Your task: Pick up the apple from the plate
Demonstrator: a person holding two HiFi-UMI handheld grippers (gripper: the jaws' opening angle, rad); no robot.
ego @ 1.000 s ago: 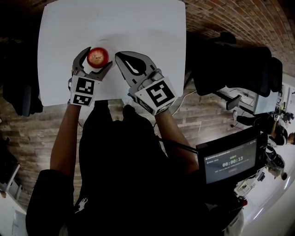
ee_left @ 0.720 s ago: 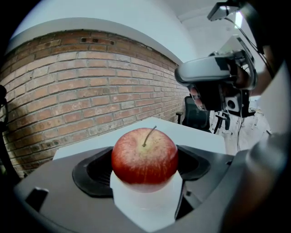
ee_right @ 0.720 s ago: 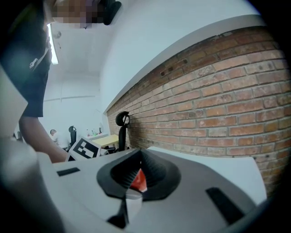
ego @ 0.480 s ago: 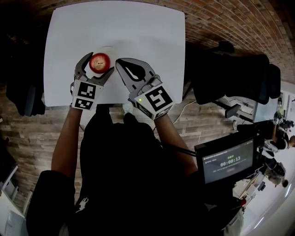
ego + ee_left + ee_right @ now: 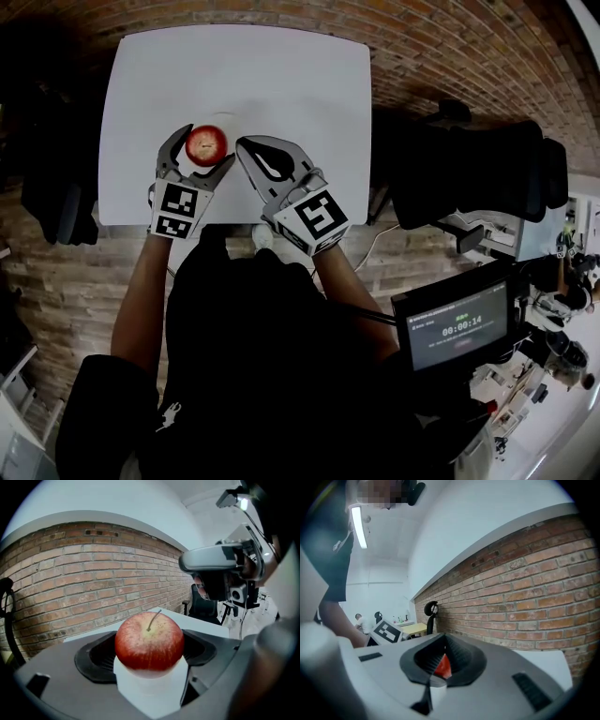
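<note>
"Head view, quick: where's the apple?"

"Upper left of frame. The apple (image 5: 206, 142) sits betw the jaws of the L gripper (image 5: 203, 148), over the white worktop (image 5: 281, 84). Plate is white on white and I can't pick it out, so can't tell if the apple is off it yet."

"L jaws?"

"L gripper view: apple fills the gap and the dark pads (image 5: 96, 656) meet both flanks, no space showing. I read that as clamped on the apple. Stem (image 5: 153, 618) points up."

"R side?"

"R gripper (image 5: 246, 146) is just right of the apple w/ jaws together, nothing held. Its own view shows only a red sliver thru the slit."

"Handling?"

"Judgement: firm, round, mid weight. Waxy skin could slip, and flesh bruises if over-squeezed. Best hold is across the widest part w/ stem axis upright, approx what the L jaws have now."

"Diff vs 1 s ago?"

"Worktop, both grippers + apple all lie lower in frame, which looks like mostly cam shift. L jaw spread looks the same and the R gripper is in the same spot beside it. Timer on the monitor (image 5: 459, 328) is up by 1 s."
</note>
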